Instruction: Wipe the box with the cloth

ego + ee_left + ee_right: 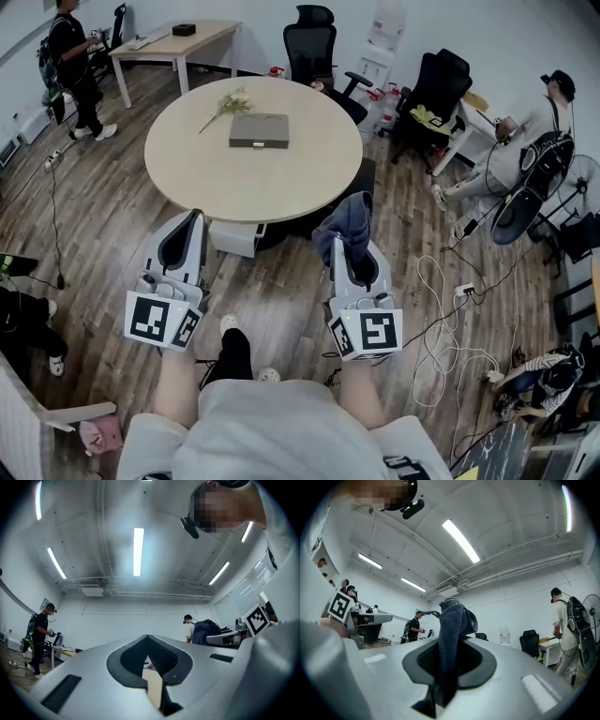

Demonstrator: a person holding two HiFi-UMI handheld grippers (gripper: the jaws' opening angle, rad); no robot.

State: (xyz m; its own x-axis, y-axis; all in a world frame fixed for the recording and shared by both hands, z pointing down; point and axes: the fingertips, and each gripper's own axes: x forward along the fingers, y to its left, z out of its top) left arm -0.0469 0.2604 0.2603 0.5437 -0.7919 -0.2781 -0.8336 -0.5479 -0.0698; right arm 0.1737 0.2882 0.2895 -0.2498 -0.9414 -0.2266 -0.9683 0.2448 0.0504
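- Left gripper (196, 221): jaws are pressing together, gripping nothing; it is hovering short of the table (187, 183).
- Box (260, 129): is lying on the table, ahead of both grippers and between their lines, well apart from each; a flower sprig (225, 105) is lying beside its far left corner.
- Right gripper (350, 251): jaws are clamping the blue cloth (349, 217), which is bunching up past the tips.

Bright ceiling strips (138, 550) light evenly; fisheye-warped edges.
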